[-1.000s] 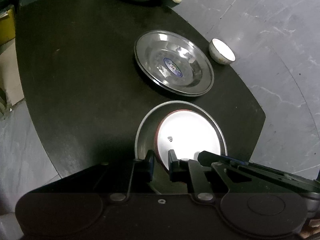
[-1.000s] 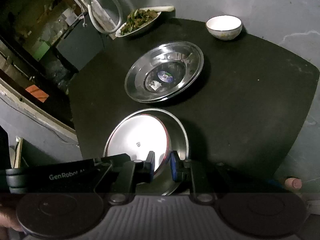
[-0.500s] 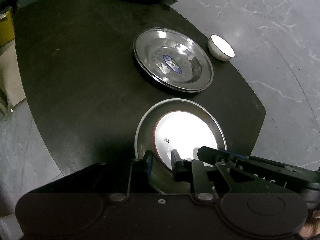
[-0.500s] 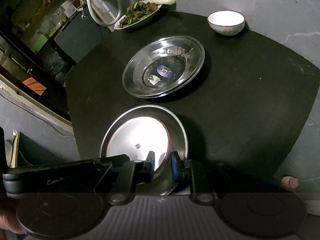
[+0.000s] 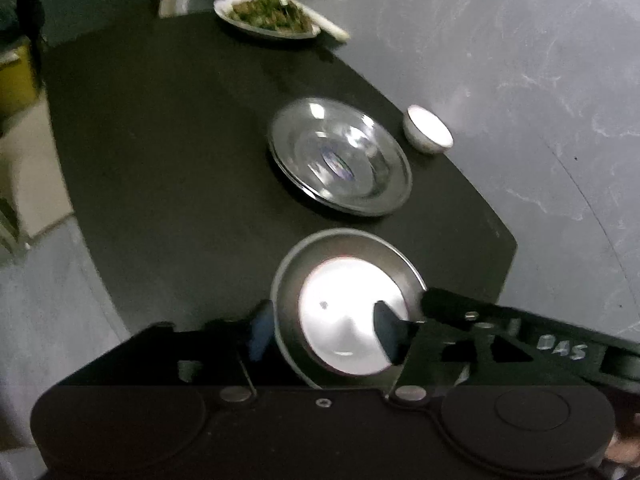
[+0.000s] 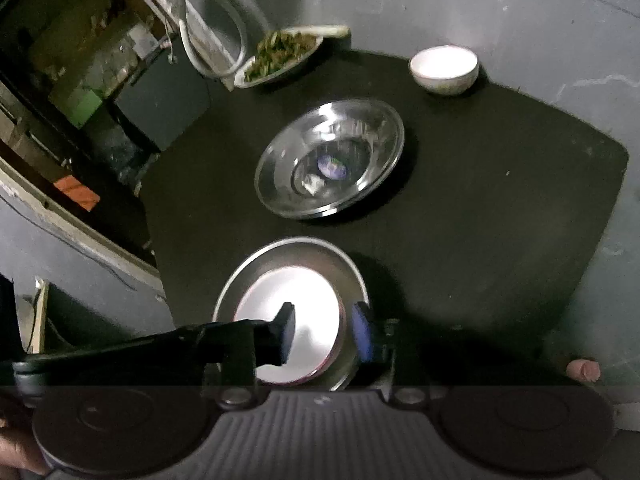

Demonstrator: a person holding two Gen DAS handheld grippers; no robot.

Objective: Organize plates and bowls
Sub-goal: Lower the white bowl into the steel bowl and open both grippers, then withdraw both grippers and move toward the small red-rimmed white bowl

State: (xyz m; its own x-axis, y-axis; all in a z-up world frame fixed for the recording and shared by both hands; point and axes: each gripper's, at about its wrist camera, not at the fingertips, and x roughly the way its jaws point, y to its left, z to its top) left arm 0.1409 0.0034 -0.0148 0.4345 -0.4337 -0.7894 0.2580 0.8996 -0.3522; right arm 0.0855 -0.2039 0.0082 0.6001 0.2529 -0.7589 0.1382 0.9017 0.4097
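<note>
Both tongs are spreading: the left gripper (image 5: 320, 330) and right gripper (image 6: 326, 330) straddle, without pinching, a glossy white plate (image 6: 292, 320) lying inside a matte metal plate (image 6: 348, 268) on the black table (image 6: 500, 200) — beyond stand a shiny steel dish (image 6: 360, 132), a small white bowl (image 6: 444, 66) and a vegetable plate (image 6: 280, 54).

You have two round steel pans on the black table (image 5: 168, 152): one shiny pan (image 5: 340, 162) standing empty, one dull grey pan (image 5: 298, 260) holding one white plate with a red rim (image 5: 344, 304). Add one small white bowl (image 5: 428, 134) and one white dish of greens (image 5: 268, 18).
</note>
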